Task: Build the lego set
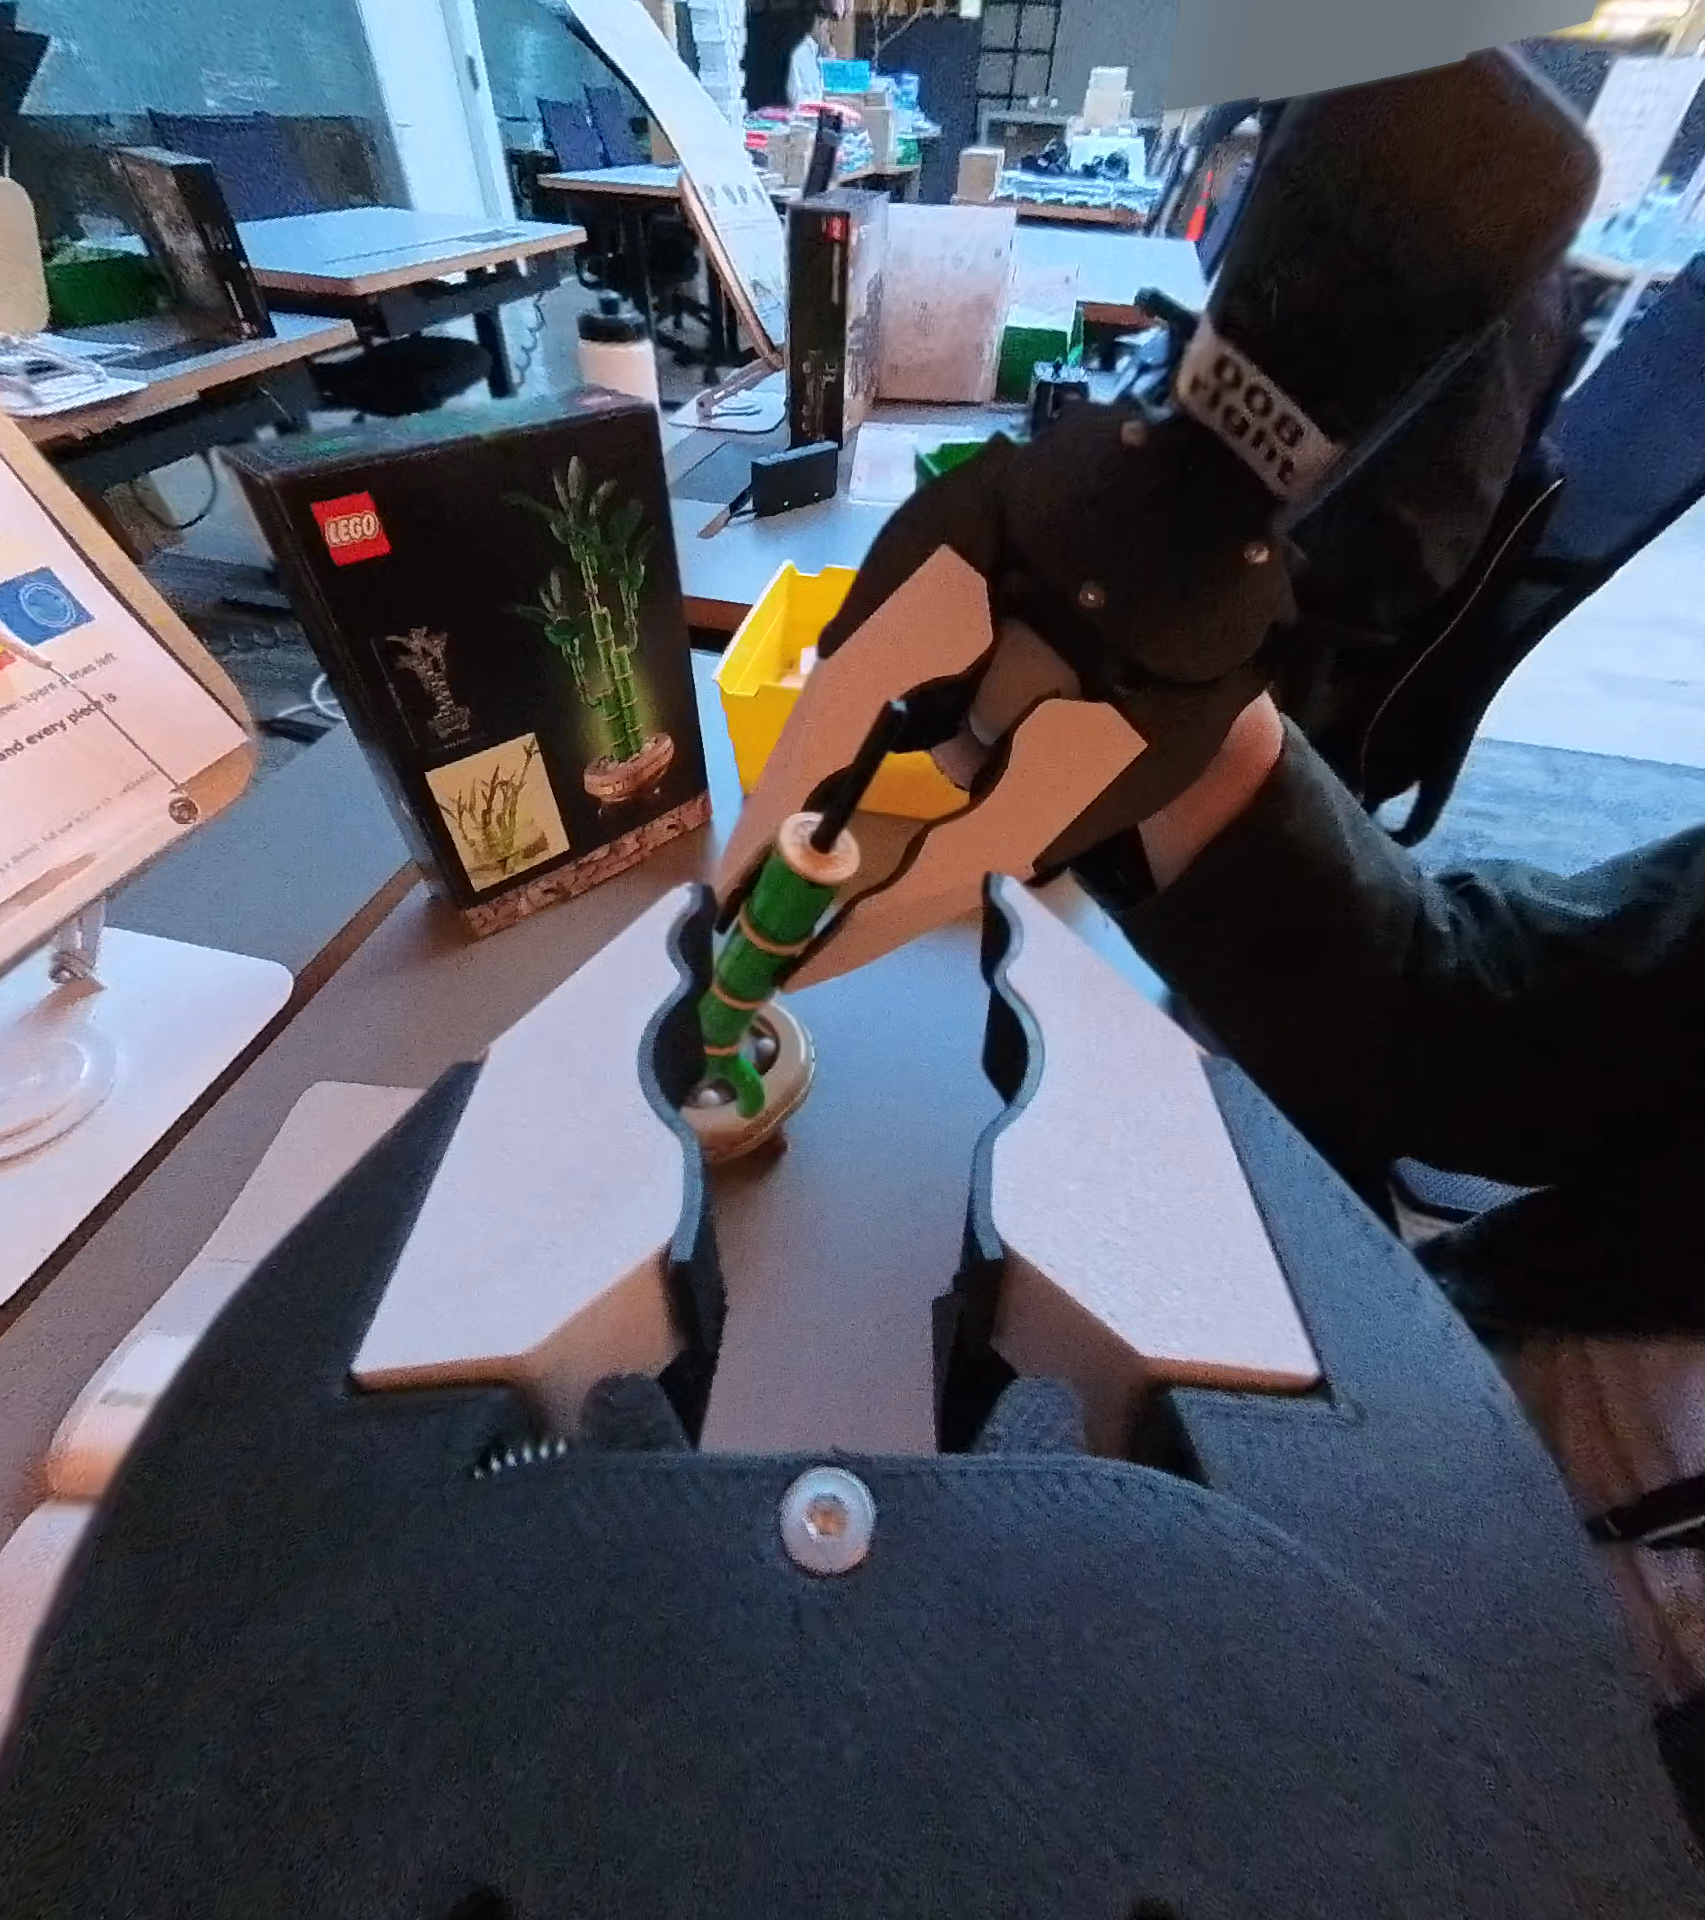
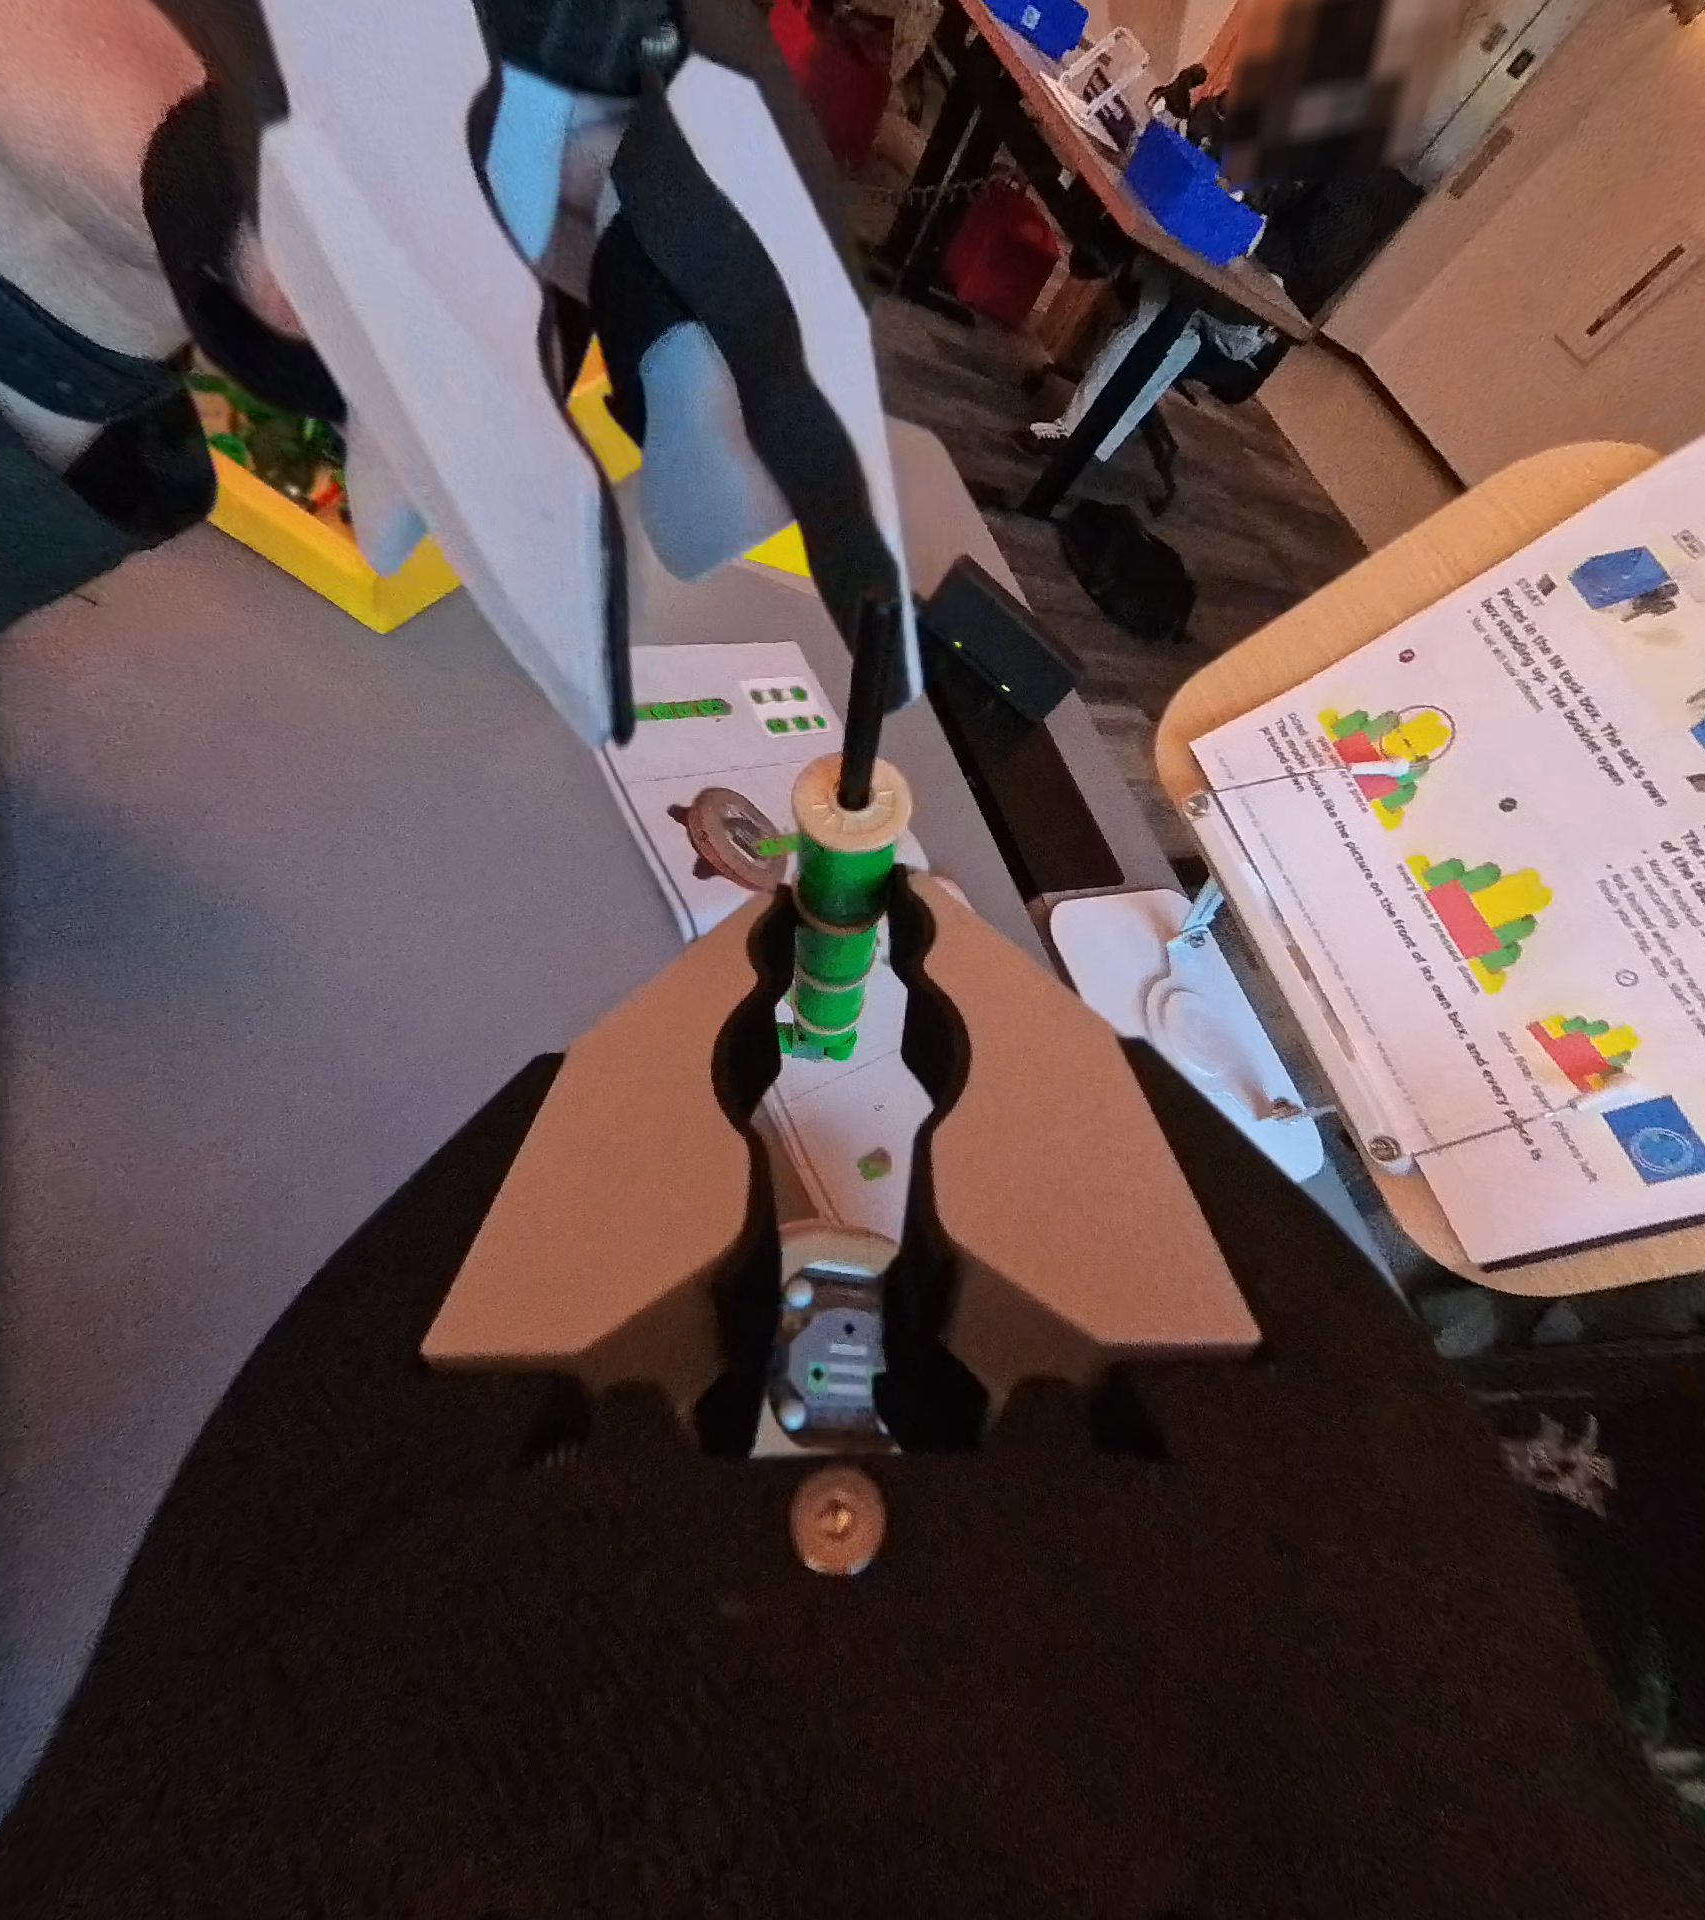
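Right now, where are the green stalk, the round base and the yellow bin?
green stalk (image 1: pixel 775 914): left wrist view, upper segment.
round base (image 1: pixel 786 1081): left wrist view, right rim.
yellow bin (image 1: pixel 765 665): left wrist view, front wall.

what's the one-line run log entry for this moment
step: seat stalk in pot | right claw: shut on stalk | left claw: open beside pot | rod sticks out on top | bin behind

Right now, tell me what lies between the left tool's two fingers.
The round base, green stalk above it; otherwise bare tabletop. The left wrist view shows it.
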The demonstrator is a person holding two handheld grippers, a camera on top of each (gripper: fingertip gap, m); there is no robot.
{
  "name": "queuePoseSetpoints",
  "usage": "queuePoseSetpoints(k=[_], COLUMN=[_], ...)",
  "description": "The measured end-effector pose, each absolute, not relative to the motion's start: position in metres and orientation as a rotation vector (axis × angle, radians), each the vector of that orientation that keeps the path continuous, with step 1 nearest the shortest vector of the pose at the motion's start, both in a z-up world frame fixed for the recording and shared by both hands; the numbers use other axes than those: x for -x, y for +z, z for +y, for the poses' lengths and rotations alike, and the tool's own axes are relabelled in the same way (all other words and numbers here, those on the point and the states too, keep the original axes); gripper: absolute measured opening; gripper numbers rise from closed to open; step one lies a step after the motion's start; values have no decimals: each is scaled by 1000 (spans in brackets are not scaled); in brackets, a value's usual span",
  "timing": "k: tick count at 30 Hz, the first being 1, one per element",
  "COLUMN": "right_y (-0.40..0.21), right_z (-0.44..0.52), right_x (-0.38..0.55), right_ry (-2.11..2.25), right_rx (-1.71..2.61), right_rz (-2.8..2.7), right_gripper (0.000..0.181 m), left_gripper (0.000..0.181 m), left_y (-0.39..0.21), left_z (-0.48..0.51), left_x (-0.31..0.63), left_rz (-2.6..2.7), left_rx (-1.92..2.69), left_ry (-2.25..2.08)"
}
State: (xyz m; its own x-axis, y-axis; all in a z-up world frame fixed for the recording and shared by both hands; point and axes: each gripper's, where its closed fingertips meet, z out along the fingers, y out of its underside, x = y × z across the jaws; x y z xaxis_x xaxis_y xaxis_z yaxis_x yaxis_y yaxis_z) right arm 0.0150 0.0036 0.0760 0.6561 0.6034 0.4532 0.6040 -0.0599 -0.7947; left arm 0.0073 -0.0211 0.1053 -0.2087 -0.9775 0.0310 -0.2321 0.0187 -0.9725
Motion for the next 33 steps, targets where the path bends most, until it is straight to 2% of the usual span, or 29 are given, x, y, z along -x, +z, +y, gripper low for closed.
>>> queuePoseSetpoints(k=[4, 6, 7, 13, 14, 16, 17, 18, 19, 20, 26, 29, 33], right_y=[66, 60, 56, 35, 33, 25, 14, 4, -3, -8, -48, -72, -68], right_z=[5, 6, 5, 1, 7, 11, 11, 13, 12, 10, 17, 14, 9], right_x=[4, 9, 11, 29, 34, 48, 52, 54, 58, 63, 53, 42, 35], right_ry=[34, 1, -10, 27, 69, 169, 201, 204, 231, 279, 530, 508, 595], right_rx=[1759, 1780, 1797, 1853, 1831, 1804, 1815, 1822, 1800, 1775, 1880, 1960, 1958], right_rz=[-1028, -1053, -1067, -1145, -1125, -1044, -1024, -993, -972, -943, -792, -837, -772], right_gripper=[16, 16, 16, 18, 20, 42, 48, 44, 18, 14, 10, 10, 10], left_gripper=[49, 32, 17, 16, 16, 15, 15, 15, 15, 16, 15, 15, 16], left_y=[86, 84, 83, 66, 66, 67, 66, 61, 56, 52, 12, 39, 37], left_z=[-10, -11, -15, -13, -12, -15, -15, -14, -12, -12, 6, 30, 57], left_x=[-7, -5, -3, 15, 21, 32, 36, 38, 38, 40, 33, 51, 69], left_rz=[1465, 1433, 1436, 1343, 1309, 1245, 1214, 1195, 1175, 1162, 1144, 829, 740], left_rx=[1283, 1237, 1210, 1231, 1227, 1200, 1188, 1177, 1173, 1175, 1337, 1262, 1285], left_ry=[-1148, -1177, -1206, -1334, -1383, -1554, -1625, -1676, -1714, -1762, -1838, -2082, -2080])
